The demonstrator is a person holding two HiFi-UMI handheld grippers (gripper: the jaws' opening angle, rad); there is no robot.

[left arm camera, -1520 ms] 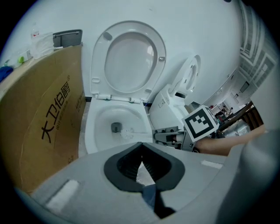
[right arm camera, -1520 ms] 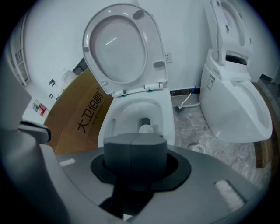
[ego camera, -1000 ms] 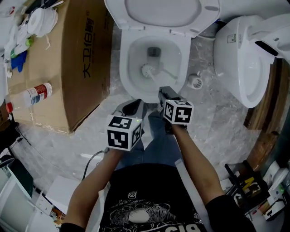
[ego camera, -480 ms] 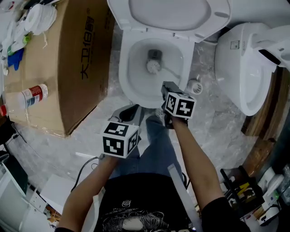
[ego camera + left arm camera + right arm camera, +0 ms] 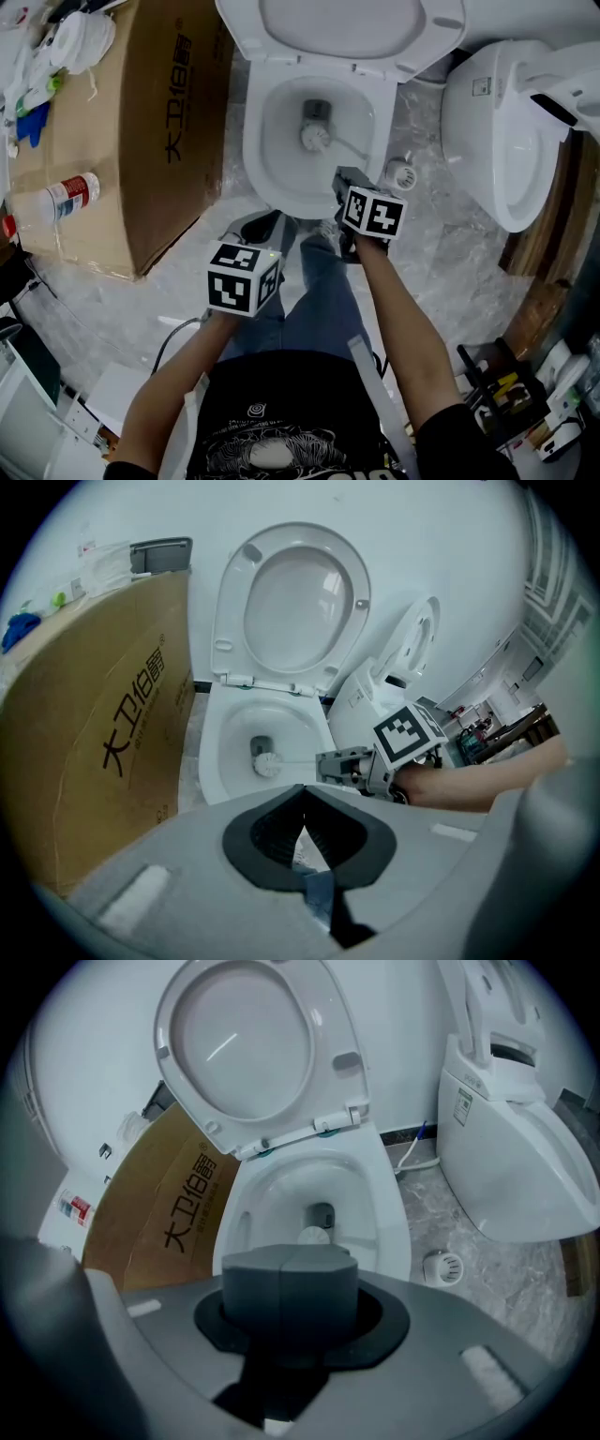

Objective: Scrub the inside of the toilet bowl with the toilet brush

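Floor (image 5: 441, 253): grey marbled tile that carries both toilets and the box.
Cardboard box (image 5: 141, 122): large and brown, with dark printed characters on its side. It stands just beside the toilet's left side, at the head view's left.
Toilet (image 5: 258, 178): white, in the upper middle of the head view. Its seat and lid (image 5: 337, 28) are raised upright, so the bowl is open.
Second toilet (image 5: 497, 141): white, standing to the right of the first with a strip of floor between them.
Person (image 5: 319, 300): stands facing the open bowl, in a black printed shirt and jeans, both forearms stretched forward.
Right gripper (image 5: 289, 1260): held at the near right edge of the bowl rim. Its jaws are pressed together, clamped on the thin handle of the toilet brush.
Left gripper (image 5: 301, 794): held back from the toilet above the person's legs. Its jaw tips meet and nothing is between them.
Toilet brush (image 5: 315, 138): its round white head is down inside the bowl, just in front of the dark drain opening. The handle slants back to the right gripper.
Plastic bottle (image 5: 61, 199): lies on its side on the box near its left edge, with a red label.
Small white round container (image 5: 401, 173): on the floor just beside the toilet's right side.
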